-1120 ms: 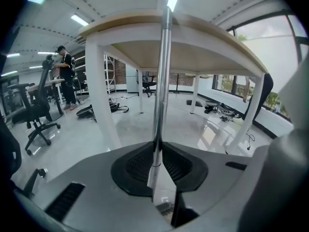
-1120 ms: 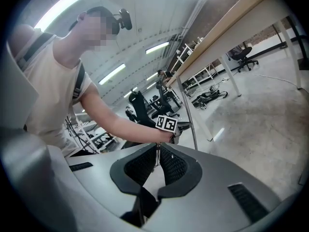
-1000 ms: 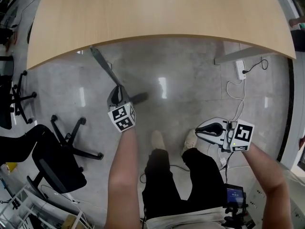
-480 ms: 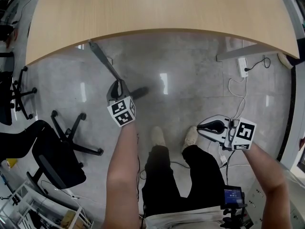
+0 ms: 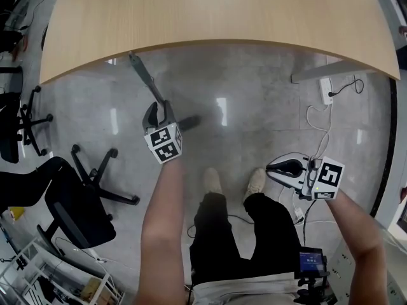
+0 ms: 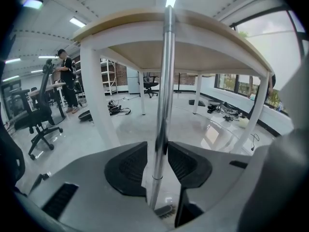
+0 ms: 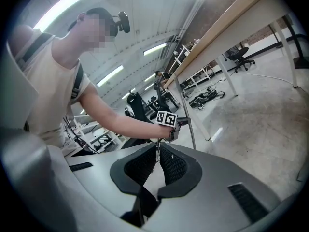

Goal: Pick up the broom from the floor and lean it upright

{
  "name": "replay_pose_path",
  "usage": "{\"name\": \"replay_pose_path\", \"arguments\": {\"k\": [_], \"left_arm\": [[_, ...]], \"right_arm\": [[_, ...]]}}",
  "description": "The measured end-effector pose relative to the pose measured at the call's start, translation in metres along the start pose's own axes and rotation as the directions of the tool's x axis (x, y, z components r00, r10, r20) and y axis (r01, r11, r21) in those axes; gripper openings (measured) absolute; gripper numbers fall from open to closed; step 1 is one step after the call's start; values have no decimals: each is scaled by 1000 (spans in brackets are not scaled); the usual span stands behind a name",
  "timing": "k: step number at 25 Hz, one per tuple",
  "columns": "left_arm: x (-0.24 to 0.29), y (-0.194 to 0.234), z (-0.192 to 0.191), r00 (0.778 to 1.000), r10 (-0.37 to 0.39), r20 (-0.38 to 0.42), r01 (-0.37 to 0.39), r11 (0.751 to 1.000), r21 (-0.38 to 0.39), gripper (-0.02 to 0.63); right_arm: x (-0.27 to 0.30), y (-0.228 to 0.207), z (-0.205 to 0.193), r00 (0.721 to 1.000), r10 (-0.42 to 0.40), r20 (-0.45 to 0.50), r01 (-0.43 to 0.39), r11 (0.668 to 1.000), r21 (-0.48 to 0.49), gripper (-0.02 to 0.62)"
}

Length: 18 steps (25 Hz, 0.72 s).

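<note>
Nearest the camera in the head view are the person's dark trouser legs and light shoes (image 5: 212, 182) on the grey polished floor (image 5: 254, 107). To their right, the right gripper (image 5: 272, 168) is held low and well apart from the broom. Its own view shows the two black pads brought almost together with only a thin slit between them and nothing in it. Further out, the left gripper (image 5: 158, 114) reaches forward at the end of a bare forearm, its marker cube (image 5: 164, 143) facing up. Its jaws have just been opening, and the left gripper view shows the broom (image 6: 164, 81) standing between the pads, with a sliver of gap on the left side, so they no longer seem to clamp it. The broom's shiny metal handle stands nearly upright. Its brush end shows low beneath the jaws, and its top rests against the edge of the light wooden table (image 5: 216, 11). Off to the left on the floor stands a black office chair (image 5: 70, 208). To the right, near a white table leg, a white power strip (image 5: 328, 91) lies with its cable trailing.
</note>
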<state>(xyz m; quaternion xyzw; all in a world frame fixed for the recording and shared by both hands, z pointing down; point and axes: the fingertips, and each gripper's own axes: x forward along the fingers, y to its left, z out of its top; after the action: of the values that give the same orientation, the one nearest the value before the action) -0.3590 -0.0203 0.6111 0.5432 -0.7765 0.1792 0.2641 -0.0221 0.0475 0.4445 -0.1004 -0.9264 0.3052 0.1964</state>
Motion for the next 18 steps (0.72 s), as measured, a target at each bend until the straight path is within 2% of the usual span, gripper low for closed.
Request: {"name": "replay_pose_path", "arguments": {"k": [11,18], "left_arm": [[-16,-8,20,999,-9,32,8,1000,13,149],[-79,1,38,997,-51,56,49,998,31,149]], "right_arm": [[-12,-10,8,999,-30,16,31,999,-28,32],[-9,-7,35,991,-123,45,125,990,-63,32]]}}
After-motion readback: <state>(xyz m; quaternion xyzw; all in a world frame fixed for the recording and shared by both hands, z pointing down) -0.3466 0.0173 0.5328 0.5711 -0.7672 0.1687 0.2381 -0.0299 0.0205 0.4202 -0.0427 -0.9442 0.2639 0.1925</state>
